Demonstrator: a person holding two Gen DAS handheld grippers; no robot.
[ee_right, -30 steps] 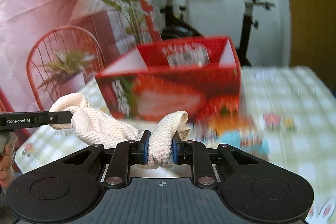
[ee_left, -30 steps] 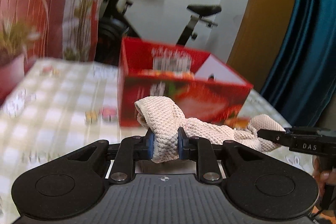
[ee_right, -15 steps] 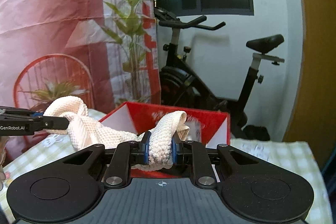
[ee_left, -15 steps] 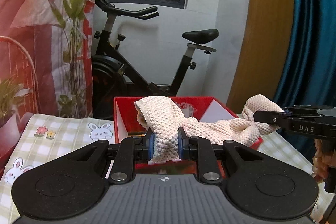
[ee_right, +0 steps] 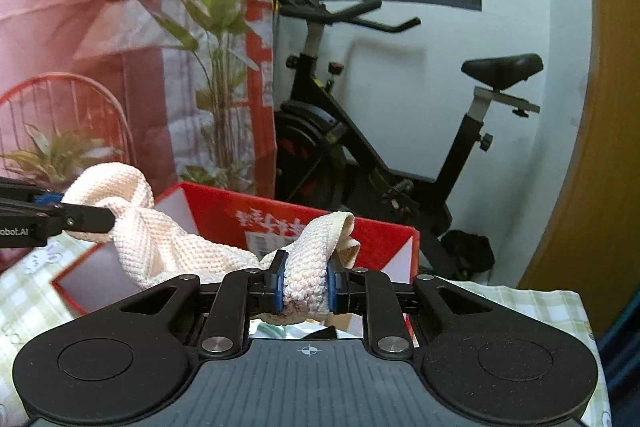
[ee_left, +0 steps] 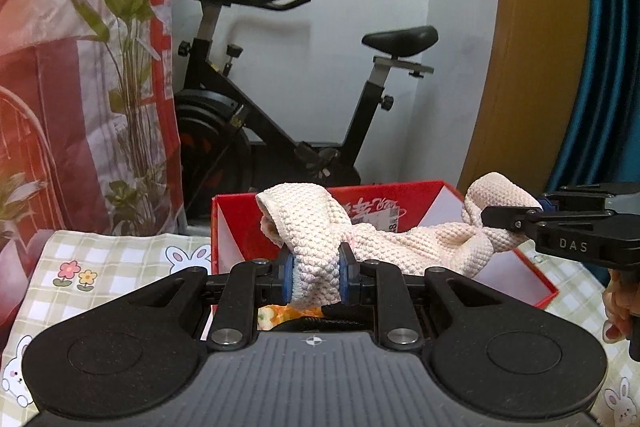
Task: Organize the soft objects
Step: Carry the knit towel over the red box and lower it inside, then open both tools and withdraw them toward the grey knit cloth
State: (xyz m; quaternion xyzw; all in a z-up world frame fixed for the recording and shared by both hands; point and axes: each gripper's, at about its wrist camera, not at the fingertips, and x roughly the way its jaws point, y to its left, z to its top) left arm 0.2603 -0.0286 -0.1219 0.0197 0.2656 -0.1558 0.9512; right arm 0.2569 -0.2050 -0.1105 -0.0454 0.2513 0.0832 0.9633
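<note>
I've got the cream knitted cloth (ee_left: 400,243), light and floppy, pinched at each bunched end by left gripper (ee_left: 316,277) and right gripper (ee_right: 306,285), sagging over the open red cardboard box (ee_left: 532,287) on the bench.

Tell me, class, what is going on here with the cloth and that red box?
A person holds a two-finger gripper in each hand. The left gripper and the right gripper each have their jaws shut on one end of a cream knitted cloth, which hangs stretched between them. The cloth is held above an open red cardboard box that stands on a table with a green checked tablecloth. It has not yet been let go into the box.
</note>
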